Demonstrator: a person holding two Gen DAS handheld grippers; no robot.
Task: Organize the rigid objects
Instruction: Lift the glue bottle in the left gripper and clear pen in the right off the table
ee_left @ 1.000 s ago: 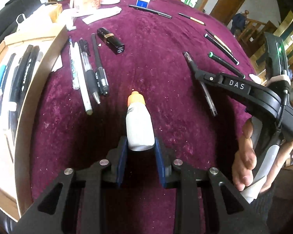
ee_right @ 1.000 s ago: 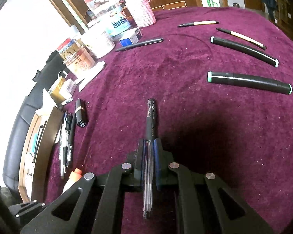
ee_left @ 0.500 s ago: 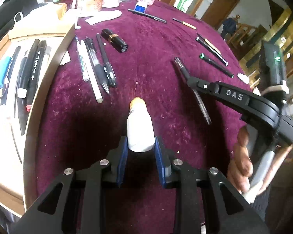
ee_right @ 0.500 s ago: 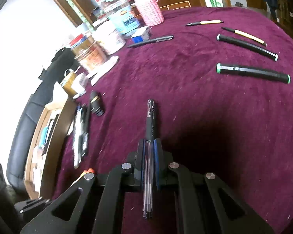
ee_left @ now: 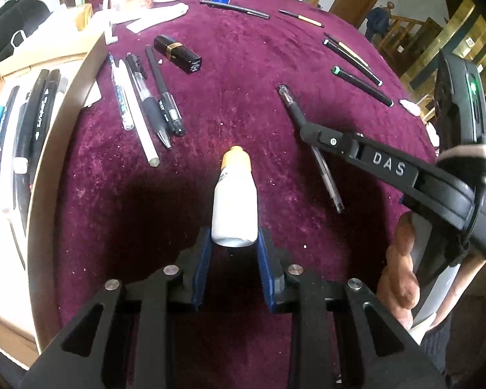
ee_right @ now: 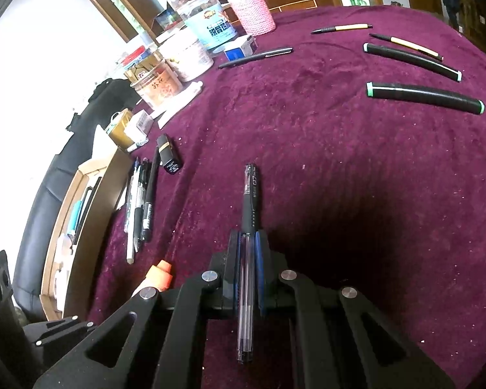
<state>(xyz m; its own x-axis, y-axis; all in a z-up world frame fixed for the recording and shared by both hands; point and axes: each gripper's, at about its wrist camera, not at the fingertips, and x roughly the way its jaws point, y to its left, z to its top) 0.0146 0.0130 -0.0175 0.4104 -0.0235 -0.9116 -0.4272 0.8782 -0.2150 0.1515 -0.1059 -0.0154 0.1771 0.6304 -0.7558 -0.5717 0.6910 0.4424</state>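
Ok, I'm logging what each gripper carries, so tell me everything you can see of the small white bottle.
The white bottle looks like smooth opaque plastic, with an orange cap and faint print near the shoulder. It lies lengthwise along the left gripper, cap pointing away, its base clamped between the blue pads. It is held above the maroon cloth. From the right wrist view only the cap shows.

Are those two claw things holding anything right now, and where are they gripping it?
Yes. The left gripper clamps the white bottle at its base; the right gripper clamps the black-capped pen around mid-barrel.
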